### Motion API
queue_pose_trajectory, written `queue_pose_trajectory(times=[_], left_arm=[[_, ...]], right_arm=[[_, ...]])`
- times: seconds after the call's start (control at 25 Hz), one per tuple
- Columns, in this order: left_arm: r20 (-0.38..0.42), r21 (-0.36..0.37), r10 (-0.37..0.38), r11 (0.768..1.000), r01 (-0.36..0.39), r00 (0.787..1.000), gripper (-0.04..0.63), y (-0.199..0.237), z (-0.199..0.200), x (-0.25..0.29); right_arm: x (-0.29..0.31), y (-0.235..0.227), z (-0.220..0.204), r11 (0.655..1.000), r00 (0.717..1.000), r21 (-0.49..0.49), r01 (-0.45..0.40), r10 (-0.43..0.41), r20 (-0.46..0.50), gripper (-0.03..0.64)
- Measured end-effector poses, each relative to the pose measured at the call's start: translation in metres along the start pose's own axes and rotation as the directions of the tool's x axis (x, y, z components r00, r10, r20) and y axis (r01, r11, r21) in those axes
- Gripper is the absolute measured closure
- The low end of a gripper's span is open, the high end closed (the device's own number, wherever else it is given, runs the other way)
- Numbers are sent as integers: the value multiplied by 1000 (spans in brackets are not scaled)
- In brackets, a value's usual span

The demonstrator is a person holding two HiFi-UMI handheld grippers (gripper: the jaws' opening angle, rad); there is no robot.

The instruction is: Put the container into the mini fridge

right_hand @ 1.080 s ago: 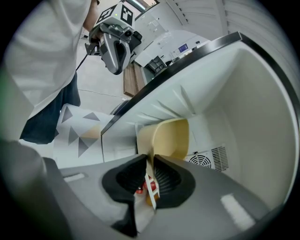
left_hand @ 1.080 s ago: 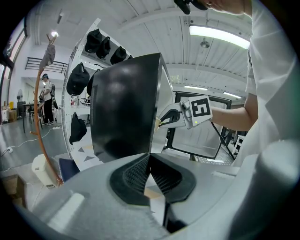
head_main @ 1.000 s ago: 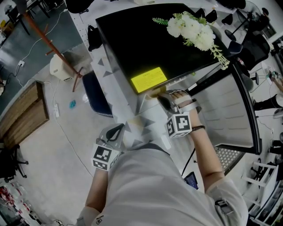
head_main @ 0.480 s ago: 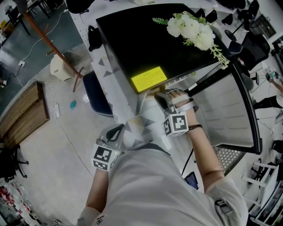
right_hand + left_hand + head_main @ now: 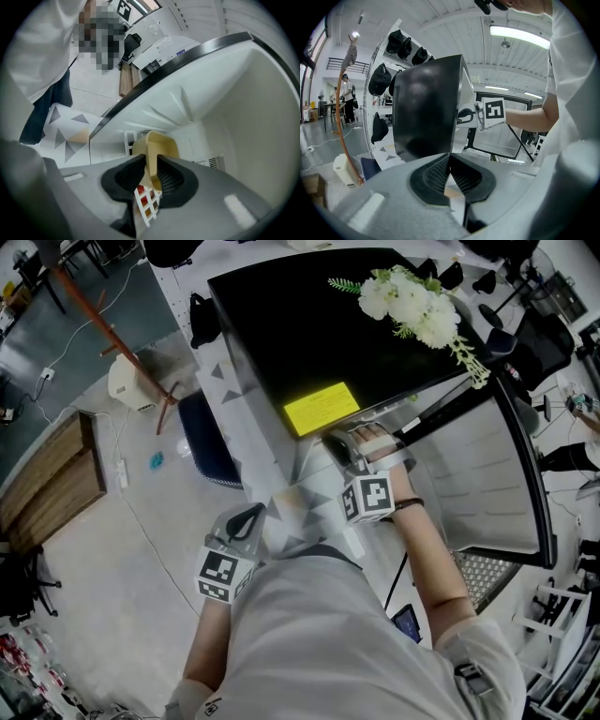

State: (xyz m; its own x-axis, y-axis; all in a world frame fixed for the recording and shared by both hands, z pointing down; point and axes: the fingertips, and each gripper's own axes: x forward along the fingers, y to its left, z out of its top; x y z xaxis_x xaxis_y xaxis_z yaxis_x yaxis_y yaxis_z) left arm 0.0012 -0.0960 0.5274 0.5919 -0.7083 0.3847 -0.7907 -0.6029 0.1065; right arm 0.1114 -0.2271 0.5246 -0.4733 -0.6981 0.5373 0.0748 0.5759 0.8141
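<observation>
Head view: concrete floor (image 5: 112, 596), mini fridge (image 5: 309, 324).

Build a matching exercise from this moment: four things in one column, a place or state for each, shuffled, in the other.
Things:
1. left gripper
2. right gripper
3. white flowers
4. yellow sticker

Places or states:
A. lying on the far corner of the mini fridge top
B. jaws together, holding nothing
C. stuck near the front edge of the fridge top
D. clamped on the wall of the tan container

Pairs: 1-B, 2-D, 3-A, 4-C
</observation>
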Motion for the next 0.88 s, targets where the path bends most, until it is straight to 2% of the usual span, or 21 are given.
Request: queue_pose_trajectory(times=[0.16, 0.52, 0.72, 0.88], left_arm=[[-2, 3, -5, 1000, 5, 1000, 586, 3, 0, -1], [-6, 28, -70, 997, 70, 998, 586, 4, 8, 1], [-13, 61, -146, 987, 146, 989, 586, 3, 15, 6], [-26, 87, -217, 972, 218, 976, 586, 2, 18, 7]], right_arm=[[2, 3, -1, 1000, 1000, -1, -1, 1, -12, 534], [-20, -7, -5, 989, 997, 133, 68, -61, -54, 528], [-40, -9, -12, 952, 990, 277, 129, -108, -92, 546], [-61, -9, -10, 898, 980, 400, 184, -135, -148, 599]])
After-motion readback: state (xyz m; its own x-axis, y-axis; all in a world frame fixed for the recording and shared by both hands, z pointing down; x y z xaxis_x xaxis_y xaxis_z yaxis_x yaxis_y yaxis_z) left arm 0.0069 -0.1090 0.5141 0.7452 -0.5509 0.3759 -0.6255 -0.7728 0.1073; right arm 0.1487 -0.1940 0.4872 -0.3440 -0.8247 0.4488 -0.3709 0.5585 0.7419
